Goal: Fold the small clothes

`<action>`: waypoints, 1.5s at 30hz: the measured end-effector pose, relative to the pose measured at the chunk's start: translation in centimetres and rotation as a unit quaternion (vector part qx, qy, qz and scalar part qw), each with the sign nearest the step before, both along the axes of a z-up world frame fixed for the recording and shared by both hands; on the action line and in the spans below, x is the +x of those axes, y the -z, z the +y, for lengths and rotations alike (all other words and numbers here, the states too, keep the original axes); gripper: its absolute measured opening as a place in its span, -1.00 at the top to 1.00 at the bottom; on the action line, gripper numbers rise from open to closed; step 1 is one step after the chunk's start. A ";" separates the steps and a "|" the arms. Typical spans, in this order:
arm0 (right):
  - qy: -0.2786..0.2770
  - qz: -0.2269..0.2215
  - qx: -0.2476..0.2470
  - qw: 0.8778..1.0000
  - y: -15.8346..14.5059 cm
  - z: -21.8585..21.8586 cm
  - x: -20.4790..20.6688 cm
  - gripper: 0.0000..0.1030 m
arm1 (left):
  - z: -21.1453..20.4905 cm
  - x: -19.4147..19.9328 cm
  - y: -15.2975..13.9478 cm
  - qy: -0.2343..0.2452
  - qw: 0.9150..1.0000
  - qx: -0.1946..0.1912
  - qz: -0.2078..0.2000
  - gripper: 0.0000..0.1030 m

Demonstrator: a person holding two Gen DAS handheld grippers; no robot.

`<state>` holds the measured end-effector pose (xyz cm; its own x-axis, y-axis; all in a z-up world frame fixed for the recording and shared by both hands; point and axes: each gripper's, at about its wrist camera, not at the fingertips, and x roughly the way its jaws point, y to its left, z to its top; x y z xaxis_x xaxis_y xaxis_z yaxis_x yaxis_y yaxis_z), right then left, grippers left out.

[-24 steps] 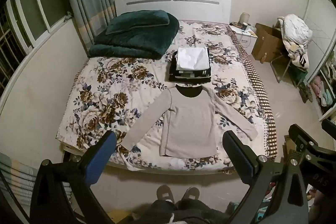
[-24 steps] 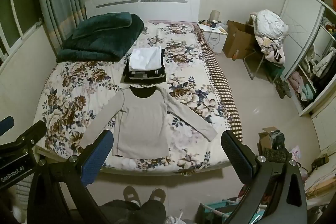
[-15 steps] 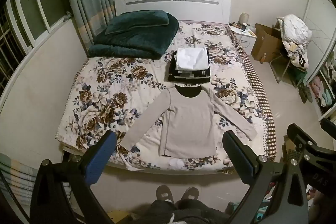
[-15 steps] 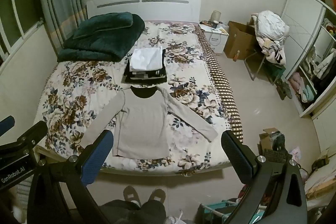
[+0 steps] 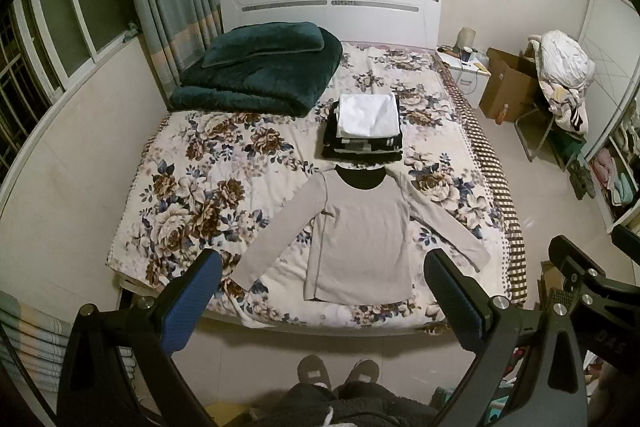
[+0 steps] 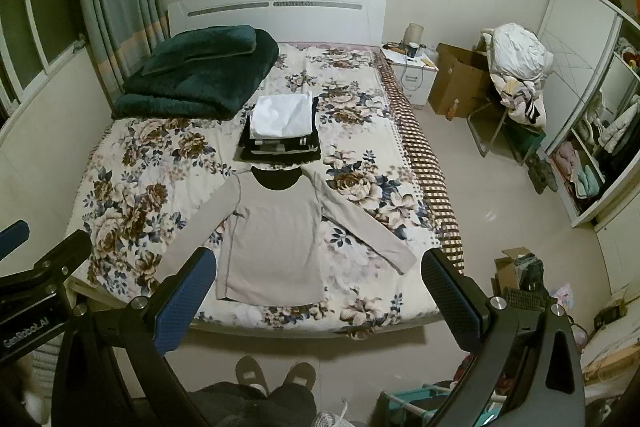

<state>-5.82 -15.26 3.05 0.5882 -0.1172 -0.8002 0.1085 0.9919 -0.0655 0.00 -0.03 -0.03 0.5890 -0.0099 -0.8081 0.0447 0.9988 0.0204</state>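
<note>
Nothing has shifted noticeably since the earlier frames: the grey long-sleeved shirt (image 5: 360,235) lies flat and unfolded near the foot edge of the floral-sheeted bed (image 5: 192,195), behind it a finished stack of folded clothes (image 5: 366,125), while the left gripper (image 5: 320,291) and right gripper (image 6: 316,287) hover spread and empty.

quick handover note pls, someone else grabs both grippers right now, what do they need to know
Left gripper: open, empty, held above the foot of the bed.
Right gripper: open, empty, at about the same height beside it.
The beige long-sleeved shirt with a dark collar lies flat on the floral bedsheet, both sleeves spread out, not yet folded.
Behind its collar sits a stack of folded clothes with a white piece on top, which looks like the finished pile.
Left to do: fold the shirt and, probably, add it to the stack.
</note>
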 end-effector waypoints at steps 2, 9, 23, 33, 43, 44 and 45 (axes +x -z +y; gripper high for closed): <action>-0.001 0.000 0.000 1.000 0.0 0.1 0.0 -1.00 | 0.0 0.0 0.0 0.000 1.000 0.000 0.000 -1.00; 0.000 -0.001 -0.001 1.000 -0.1 0.1 0.1 -1.00 | 0.0 0.0 0.0 -0.001 1.000 -0.001 -0.001 -1.00; -0.001 -0.001 -0.001 1.000 -0.2 0.2 0.5 -1.00 | 0.0 0.0 0.0 -0.001 1.000 -0.003 -0.001 -1.00; -0.001 -0.002 -0.001 1.000 -0.2 0.3 0.6 -1.00 | 0.0 0.0 0.0 -0.001 1.000 -0.004 -0.002 -1.00; 0.000 -0.003 -0.001 1.000 -0.4 0.2 0.7 -1.00 | 0.1 0.0 0.0 0.000 1.000 -0.004 -0.002 -1.00; 0.000 -0.004 -0.001 1.000 -0.4 0.2 0.7 -1.00 | 0.1 0.0 0.0 -0.001 1.000 -0.005 -0.003 -1.00; -0.001 -0.004 -0.001 1.000 -0.4 0.2 0.7 -1.00 | 0.1 0.0 0.0 -0.001 1.000 -0.005 -0.003 -1.00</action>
